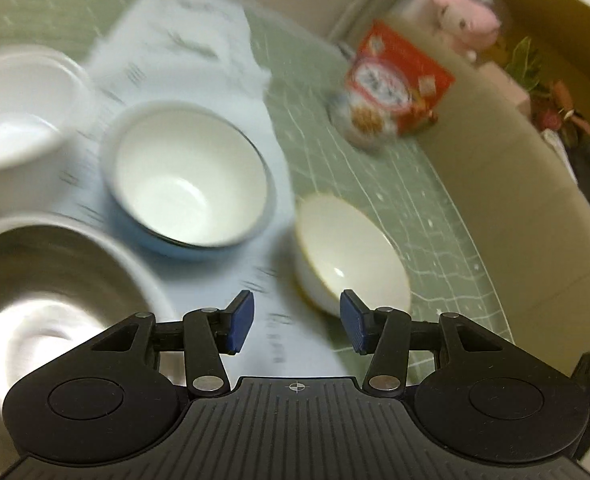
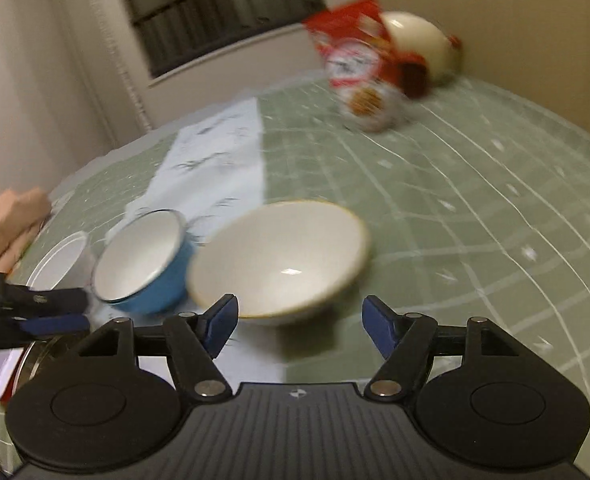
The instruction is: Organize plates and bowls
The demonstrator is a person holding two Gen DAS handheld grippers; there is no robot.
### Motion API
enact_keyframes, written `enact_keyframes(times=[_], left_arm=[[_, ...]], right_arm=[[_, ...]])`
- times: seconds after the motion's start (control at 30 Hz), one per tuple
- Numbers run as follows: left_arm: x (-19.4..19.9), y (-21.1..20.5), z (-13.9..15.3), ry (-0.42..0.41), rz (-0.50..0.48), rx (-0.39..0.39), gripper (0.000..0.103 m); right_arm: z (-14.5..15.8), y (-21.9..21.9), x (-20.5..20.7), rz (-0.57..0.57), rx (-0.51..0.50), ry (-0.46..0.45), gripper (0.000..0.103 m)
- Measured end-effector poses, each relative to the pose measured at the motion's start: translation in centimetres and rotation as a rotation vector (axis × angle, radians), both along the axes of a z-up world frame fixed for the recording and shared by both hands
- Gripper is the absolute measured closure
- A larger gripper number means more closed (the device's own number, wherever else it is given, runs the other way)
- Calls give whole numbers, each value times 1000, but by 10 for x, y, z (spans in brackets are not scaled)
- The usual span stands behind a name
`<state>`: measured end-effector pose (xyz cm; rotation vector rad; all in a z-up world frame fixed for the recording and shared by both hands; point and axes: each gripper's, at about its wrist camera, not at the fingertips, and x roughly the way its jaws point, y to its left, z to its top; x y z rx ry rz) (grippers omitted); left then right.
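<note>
Tongs, left [image 1: 297, 322]: blue pads apart, nothing between them; they hang above the printed paper [image 1: 183, 40], with the near rim of the gold-rimmed bowl [image 1: 347, 248] just beyond the right pad.
Tongs, right [image 2: 299, 326]: pads spread wide and gripping nothing; the gold-rimmed bowl [image 2: 279, 260] sits just past the tips, closer to the left pad.
Blue bowl [image 1: 187, 176]: white inside, tilted, resting on the paper just left of the gold-rimmed bowl; whether the two touch is unclear through the blur.
Steel bowl [image 1: 51, 296]: at the near left, under the left tongs' body.
White bowl [image 1: 19, 128]: behind the steel bowl, at the left edge of the view.
Red box [image 1: 399, 80]: far side of the green mat [image 1: 375, 160], with a small round jar [image 1: 359, 128] in front of it, well apart from the bowls.
Open room: bare mat [image 2: 475, 200] stretches right of the gold-rimmed bowl, out to the curved counter edge.
Edges: paper's right border runs just beside the gold-rimmed bowl.
</note>
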<state>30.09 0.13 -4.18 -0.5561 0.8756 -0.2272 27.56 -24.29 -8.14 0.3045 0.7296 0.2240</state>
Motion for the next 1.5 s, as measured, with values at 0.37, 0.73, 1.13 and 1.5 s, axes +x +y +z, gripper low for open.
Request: enact_keyframes(times=[0.37,0.73,1.13,1.5], left_arm=[[70,-38,-39,76,79,72,51],[78,-53,-60,171,18,98,79],[16,-37,-42,191,-49,272,78],[-17,-4,-41,214,-41,260,77]], right_arm=[[-26,-25,95,51,97,79,53],[-49,-8,106,103,172,130,68],[-47,20,55,184,198,151,65],[-43,53,26,247,152,163,64]])
